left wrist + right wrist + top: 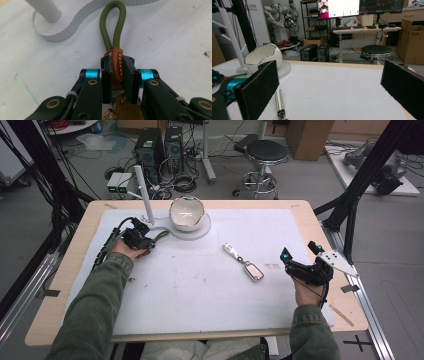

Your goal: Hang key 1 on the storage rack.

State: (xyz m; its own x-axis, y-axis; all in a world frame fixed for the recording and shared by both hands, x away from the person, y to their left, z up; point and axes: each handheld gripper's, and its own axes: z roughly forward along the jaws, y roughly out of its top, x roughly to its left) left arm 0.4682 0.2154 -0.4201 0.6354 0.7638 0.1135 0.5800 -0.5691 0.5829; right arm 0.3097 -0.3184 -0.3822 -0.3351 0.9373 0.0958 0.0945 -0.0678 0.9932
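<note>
Grip check: left claw (117, 75) pinching brown leather tab (116, 65) of green cord loop (111, 25), near table's far-left corner beside white stand (150, 222). Lift straight, keep loop clear of stand base. Right claw (329, 85) spread, idle, near right edge.

green cord loop (112, 23), brown leather band, flat on mat

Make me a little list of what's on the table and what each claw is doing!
left claw: shut on the strap, on its brown leather wrap
strap: green cord loop, lying on the table beside the stand
right claw: open, holding nothing
bowl: white, egg-shaped, on the stand
key fob: flat on the mat, between the two claws
</note>
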